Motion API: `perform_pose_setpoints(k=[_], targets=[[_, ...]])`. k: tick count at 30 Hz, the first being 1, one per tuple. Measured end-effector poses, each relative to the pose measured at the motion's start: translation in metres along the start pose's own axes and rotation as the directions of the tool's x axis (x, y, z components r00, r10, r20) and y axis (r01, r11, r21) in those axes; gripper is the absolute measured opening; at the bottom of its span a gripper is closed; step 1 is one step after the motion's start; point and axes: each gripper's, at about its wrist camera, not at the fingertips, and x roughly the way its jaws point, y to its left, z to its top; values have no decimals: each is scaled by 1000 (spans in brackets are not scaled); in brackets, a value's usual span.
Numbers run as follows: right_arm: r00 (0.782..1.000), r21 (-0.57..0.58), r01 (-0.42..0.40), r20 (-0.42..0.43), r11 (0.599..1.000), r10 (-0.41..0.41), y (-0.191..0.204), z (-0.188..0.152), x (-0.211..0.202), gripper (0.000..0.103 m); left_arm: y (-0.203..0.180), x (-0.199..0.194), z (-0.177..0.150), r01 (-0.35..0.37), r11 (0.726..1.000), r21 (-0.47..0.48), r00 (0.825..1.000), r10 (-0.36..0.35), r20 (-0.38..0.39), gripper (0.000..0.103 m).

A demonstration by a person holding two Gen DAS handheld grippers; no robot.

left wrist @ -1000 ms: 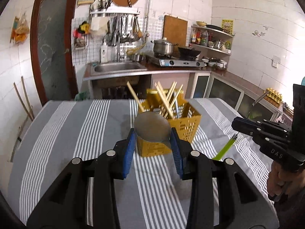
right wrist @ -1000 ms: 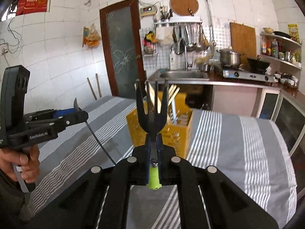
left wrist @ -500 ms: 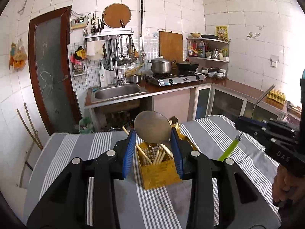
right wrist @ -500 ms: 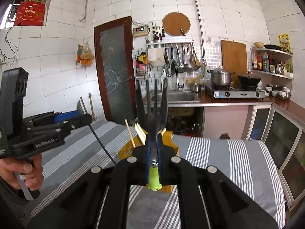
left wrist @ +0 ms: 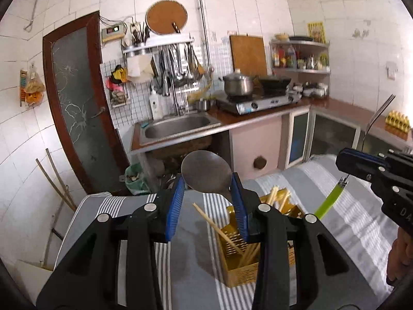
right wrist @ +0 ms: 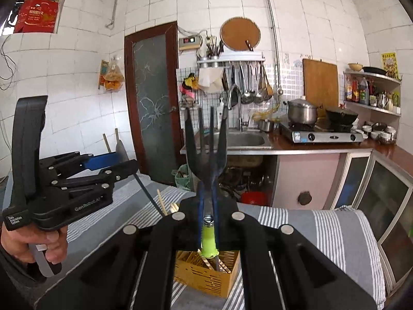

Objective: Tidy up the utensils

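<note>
Here, at the far left of the left wrist view, a dark-framed glass door (left wrist: 77,103) stands in the white tiled wall, with a steel sink (left wrist: 178,126) set into the kitchen counter to its right. In the middle, the left gripper (left wrist: 206,193) is clamped on a metal spoon (left wrist: 206,171): the bowl of the spoon sits between the two blue pads (left wrist: 175,206) and rises above them, with both pads against its edges. Below and just right of the gripper, a yellow slotted basket (left wrist: 240,271) stands on the grey-and-white striped surface (left wrist: 348,219), and several wooden chopsticks (left wrist: 219,228) lean inside it at different angles. Farther right, a lidded pot (left wrist: 237,84) and a dark pan rest on a gas stove on the counter. At the right edge the right gripper (left wrist: 347,166) comes into the picture, closed tight on a fork with a green handle (left wrist: 330,200); the green handle slants down toward the striped surface and the tines point up.

In the right wrist view, a hand (right wrist: 31,242) at the far left holds the left gripper's black body, with the spoon's thin handle slanting down from it toward the basket. In the middle, the right gripper's jaws are pressed together around the fork's neck just above the green handle, and the four tines stand upright against the sink area. The basket sits on the surface directly under the fork's handle end.
</note>
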Motion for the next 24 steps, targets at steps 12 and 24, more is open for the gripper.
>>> perform_pose_setpoints(k=[12, 24], targets=[[993, 32, 119, -21, 992, -119, -17, -31, -7, 64, 16, 19, -55, 50, 993, -104, 996, -58, -69, 81], [968, 44, 243, 44, 969, -245, 11, -163, -161, 76, 39, -134, -216, -97, 981, -171, 987, 117, 114, 98]])
